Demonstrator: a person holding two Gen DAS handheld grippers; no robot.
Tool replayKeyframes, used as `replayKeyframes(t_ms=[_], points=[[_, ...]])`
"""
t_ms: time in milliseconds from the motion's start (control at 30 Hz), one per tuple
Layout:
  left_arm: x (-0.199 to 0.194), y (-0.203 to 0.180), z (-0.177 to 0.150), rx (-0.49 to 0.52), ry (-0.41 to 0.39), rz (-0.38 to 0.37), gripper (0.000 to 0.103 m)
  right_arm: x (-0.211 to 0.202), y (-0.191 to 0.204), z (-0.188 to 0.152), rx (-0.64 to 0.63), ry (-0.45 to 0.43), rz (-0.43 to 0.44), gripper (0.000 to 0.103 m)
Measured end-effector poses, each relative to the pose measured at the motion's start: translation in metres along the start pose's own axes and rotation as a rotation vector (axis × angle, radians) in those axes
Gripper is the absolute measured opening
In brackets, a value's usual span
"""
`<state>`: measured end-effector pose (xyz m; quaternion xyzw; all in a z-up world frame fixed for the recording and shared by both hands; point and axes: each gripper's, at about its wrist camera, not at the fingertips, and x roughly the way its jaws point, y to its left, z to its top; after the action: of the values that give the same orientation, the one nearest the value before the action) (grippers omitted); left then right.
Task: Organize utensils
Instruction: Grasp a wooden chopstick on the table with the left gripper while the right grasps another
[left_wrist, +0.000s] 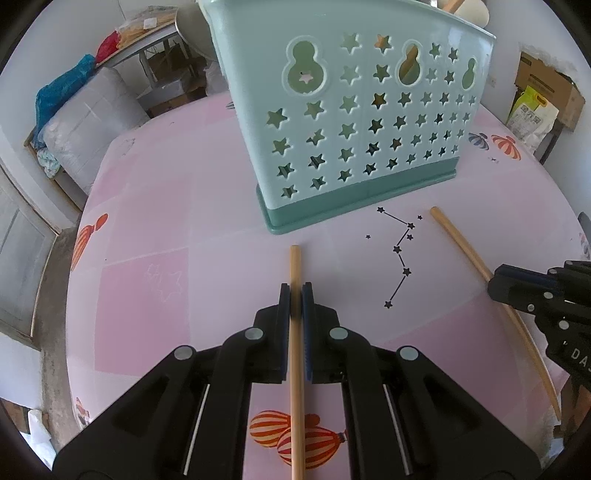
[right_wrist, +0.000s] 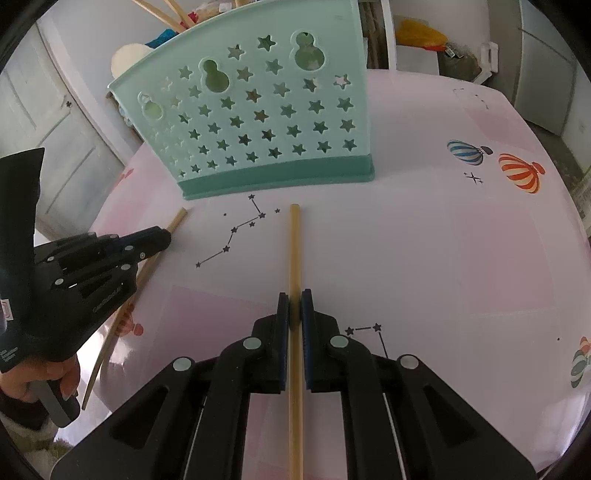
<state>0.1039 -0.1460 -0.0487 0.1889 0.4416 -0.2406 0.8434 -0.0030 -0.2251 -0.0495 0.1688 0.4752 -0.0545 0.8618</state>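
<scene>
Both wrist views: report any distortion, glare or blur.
Left wrist view: fisheye bends the table edge and the green holder; black corner vignette; soft daylight, no harsh glare. Right wrist view: same bending; the chopstick in the right gripper is sharp, faint sheen on the tablecloth.

Background items — table covering and room clutter

Pink tablecloth printed with orange striped balloons and a star constellation. At 10 o'clock in the left wrist view — grey bundle, blue cloth. At 2 o'clock, cardboard box with a yellow-green bag. Right wrist view: white door at 9 o'clock.
</scene>
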Motion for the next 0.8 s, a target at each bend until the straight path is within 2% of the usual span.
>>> replayKeyframes(t_ms=[233,300,400,800], points=[[-0.001,-0.005,-0.002,0.003,0.000,0.002,0.005,0.003,-0.001,0.009,-0.002,0.027,-0.003,0.009],[-0.001,-0.003,-0.002,0.005,-0.001,0.001,0.005,0.007,0.002,0.014,-0.011,0.029,-0.005,0.017],[-0.002,-0.002,-0.002,0.004,0.001,-0.001,0.005,0.007,0.005,0.016,-0.027,0.030,-0.013,0.022],[0.004,0.003,0.007,0.018,0.005,-0.009,0.005,0.012,0.012,0.022,-0.061,0.020,-0.035,0.023]])
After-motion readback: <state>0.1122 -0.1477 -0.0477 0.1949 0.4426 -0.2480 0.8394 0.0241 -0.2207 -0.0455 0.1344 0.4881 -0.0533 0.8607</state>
